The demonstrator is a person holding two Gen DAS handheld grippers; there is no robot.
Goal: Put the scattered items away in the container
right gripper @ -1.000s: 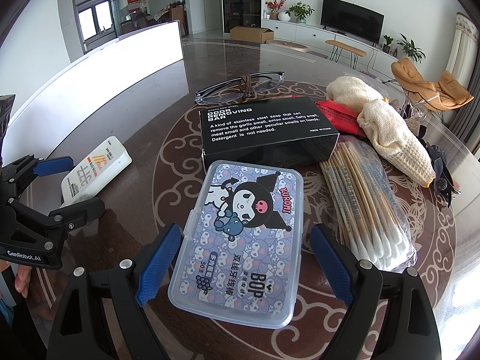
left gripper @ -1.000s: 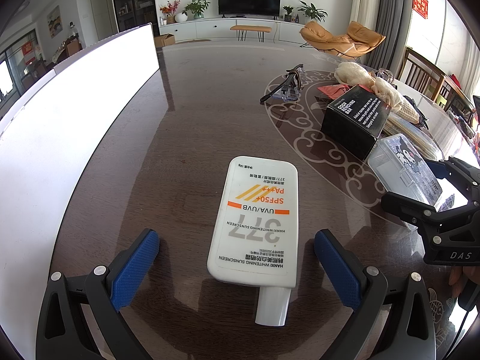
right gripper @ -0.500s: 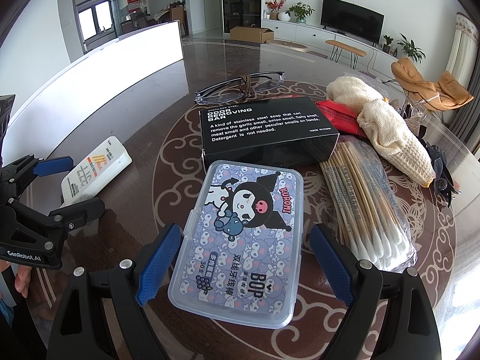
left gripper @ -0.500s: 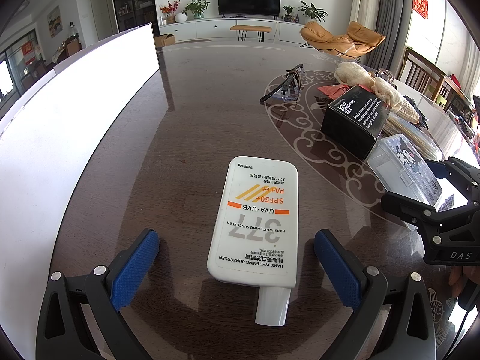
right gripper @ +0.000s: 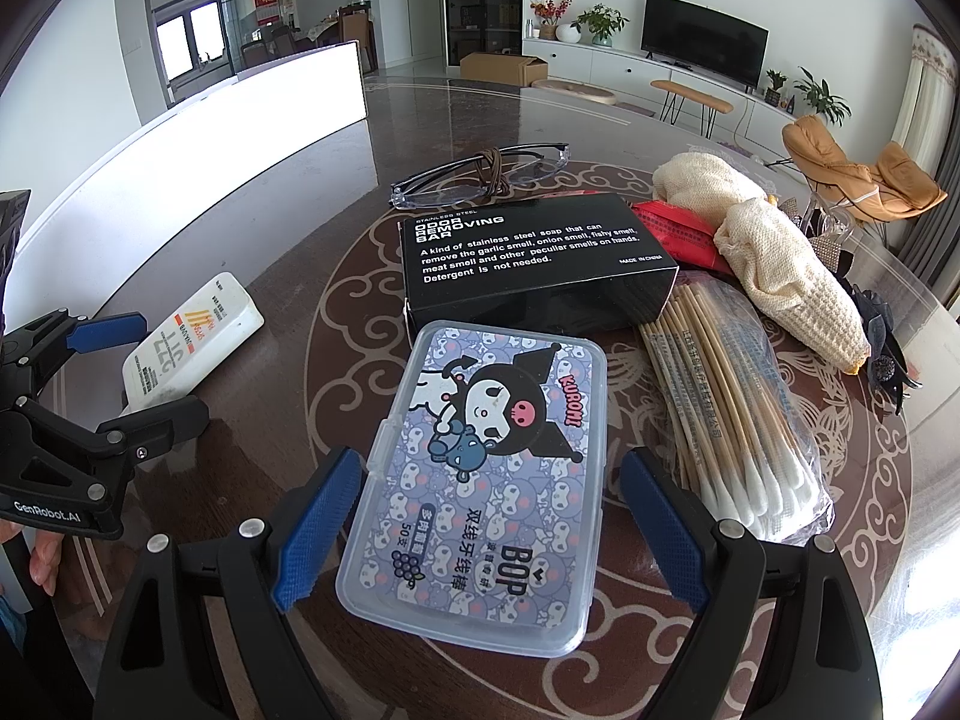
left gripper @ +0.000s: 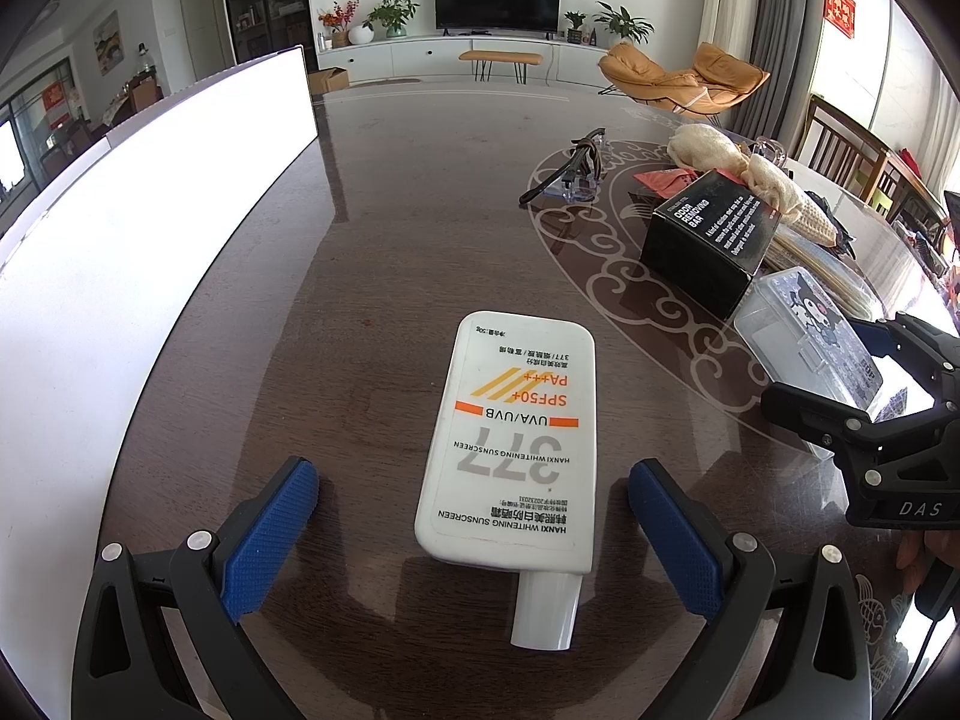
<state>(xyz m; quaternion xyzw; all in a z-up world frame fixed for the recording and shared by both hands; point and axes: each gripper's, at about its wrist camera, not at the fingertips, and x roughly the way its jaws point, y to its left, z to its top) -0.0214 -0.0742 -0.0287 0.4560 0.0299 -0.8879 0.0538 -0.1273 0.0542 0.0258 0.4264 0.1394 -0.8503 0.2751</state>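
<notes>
In the left wrist view the left gripper (left gripper: 474,531) is spread wide at the bottom of the frame, its blue pads on either side of a white sunscreen tube (left gripper: 516,444) without touching it. The tube lies flat on the dark table (left gripper: 372,240), cap toward the camera, in the lower centre. The white container (left gripper: 144,240) fills the left edge of the frame.

In the right wrist view the right gripper (right gripper: 486,519) is also wide, its pads flanking a clear floss box (right gripper: 486,480) in the lower centre; the left pad sits just beside the box's edge. Behind the box lies a black box (right gripper: 534,264), touching or nearly so. A swab pack (right gripper: 738,414) lies at the right, glasses (right gripper: 480,177) above centre, cloth pouches (right gripper: 774,258) at the upper right.
</notes>
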